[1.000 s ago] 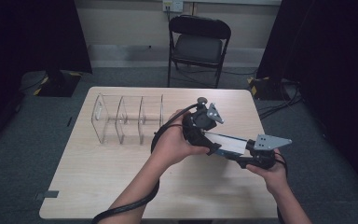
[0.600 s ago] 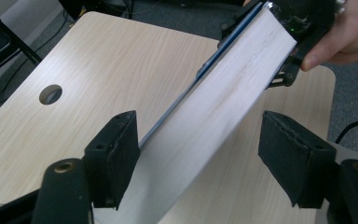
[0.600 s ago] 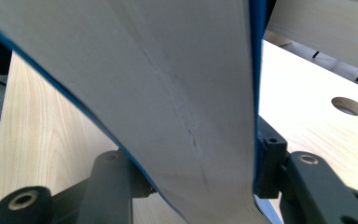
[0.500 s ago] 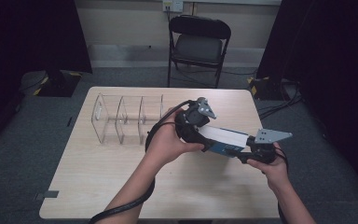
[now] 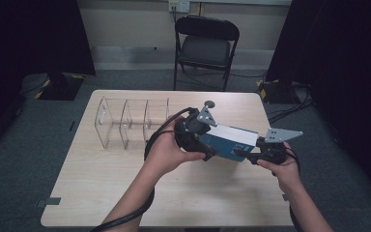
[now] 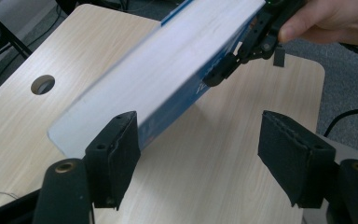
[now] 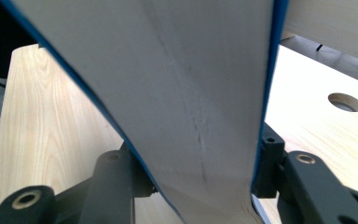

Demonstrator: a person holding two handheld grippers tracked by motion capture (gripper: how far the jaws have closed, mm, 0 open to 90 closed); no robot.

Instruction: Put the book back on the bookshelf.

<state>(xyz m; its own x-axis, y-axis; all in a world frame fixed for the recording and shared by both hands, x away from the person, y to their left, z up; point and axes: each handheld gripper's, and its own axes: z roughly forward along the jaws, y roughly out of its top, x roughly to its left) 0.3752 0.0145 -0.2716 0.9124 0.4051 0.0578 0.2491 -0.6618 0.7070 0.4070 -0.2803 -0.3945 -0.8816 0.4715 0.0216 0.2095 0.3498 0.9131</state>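
The right gripper [image 5: 245,153] is clenched on one end of a blue book [image 5: 232,141]. In the right gripper view its two black jaws press on both blue covers, and the white page edge [image 7: 186,93] of the book rises between them and covers most of that picture. The person's right hand [image 5: 282,166] holds this gripper at about 4 o'clock from the middle of the table [image 5: 125,193], above its right part.

The left gripper [image 6: 200,154] is released. In the left gripper view its jaws stand wide apart. The near corner of the book lies just at the left pad [image 6: 121,149], and I cannot tell if it touches the pad. The right pad [image 6: 289,158] is well apart from the book, with bare table wood between them. In the high view the left hand [image 5: 169,150] holds this gripper at the left end of the book, near the middle of the table.

The book is in the air above the table, between the two grippers. It is tilted, with the page edge turned up and the blue cover facing the person.

At about 10 o'clock from the book a clear divider rack [image 5: 125,123] stands on the table, well apart from both grippers. Its compartments are empty. A small round hole [image 6: 43,84] is in the table top. Beyond the table, at 12 o'clock, a black folding chair [image 5: 205,46] stands on the grey floor by the wall.
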